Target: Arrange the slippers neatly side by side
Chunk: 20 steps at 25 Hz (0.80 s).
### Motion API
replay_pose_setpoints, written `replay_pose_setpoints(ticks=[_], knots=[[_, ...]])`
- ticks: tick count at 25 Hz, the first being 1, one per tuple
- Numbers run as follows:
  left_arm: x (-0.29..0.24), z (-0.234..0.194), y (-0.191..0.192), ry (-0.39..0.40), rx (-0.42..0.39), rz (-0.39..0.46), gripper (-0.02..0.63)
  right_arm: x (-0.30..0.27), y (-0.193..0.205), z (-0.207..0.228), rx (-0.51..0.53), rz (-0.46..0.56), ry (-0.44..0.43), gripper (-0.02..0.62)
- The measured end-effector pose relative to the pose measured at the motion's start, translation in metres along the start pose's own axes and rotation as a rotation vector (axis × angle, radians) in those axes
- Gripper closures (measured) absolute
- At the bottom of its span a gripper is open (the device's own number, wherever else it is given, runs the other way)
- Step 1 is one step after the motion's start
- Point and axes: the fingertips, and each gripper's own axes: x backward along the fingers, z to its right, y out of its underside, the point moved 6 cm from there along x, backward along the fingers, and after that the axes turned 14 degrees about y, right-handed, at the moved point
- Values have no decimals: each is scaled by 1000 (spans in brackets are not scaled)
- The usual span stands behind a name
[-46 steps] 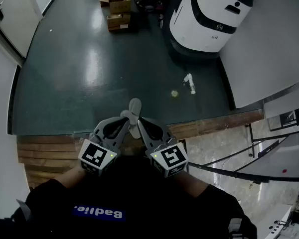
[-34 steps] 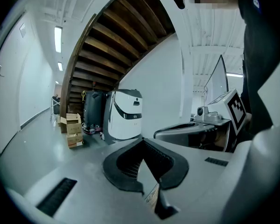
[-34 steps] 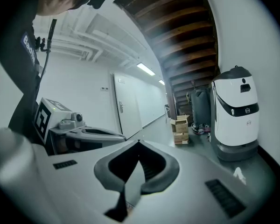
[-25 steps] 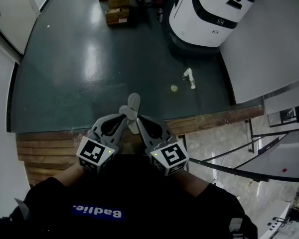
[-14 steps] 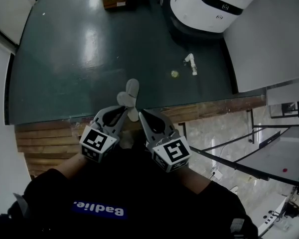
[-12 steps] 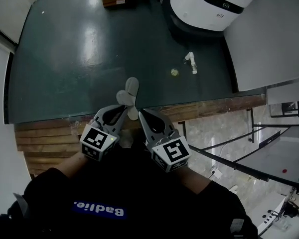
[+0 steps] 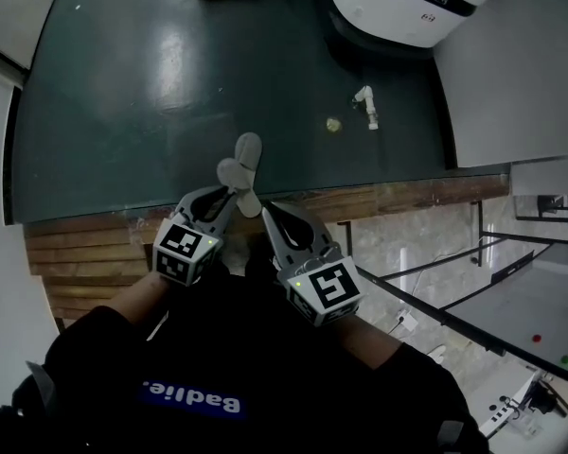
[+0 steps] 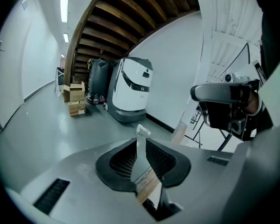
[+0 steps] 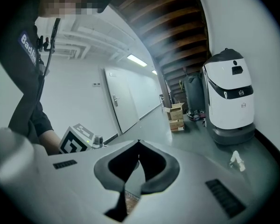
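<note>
Big white machine is sitting well ahead of both grippers, and the person is standing on the wooden step at the edge of the dark floor. The two pale slippers are lying just past the gripper tips, crooked and seemingly overlapping, so not side by side yet. The left gripper and right gripper are both hanging there pinched together, carrying nothing. I'm guessing the reach is only starting: next they'd need to open up and drop onto a slipper.
</note>
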Motion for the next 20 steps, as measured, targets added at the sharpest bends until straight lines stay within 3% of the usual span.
replay_pose_setpoints(ticks=[6, 20], knots=[[-28, -28, 31, -26, 70, -75, 555, -6, 11, 17, -21, -78, 29, 598], [-88, -103, 128, -126, 223, -233, 532, -25, 40, 44, -66, -146, 37, 598]])
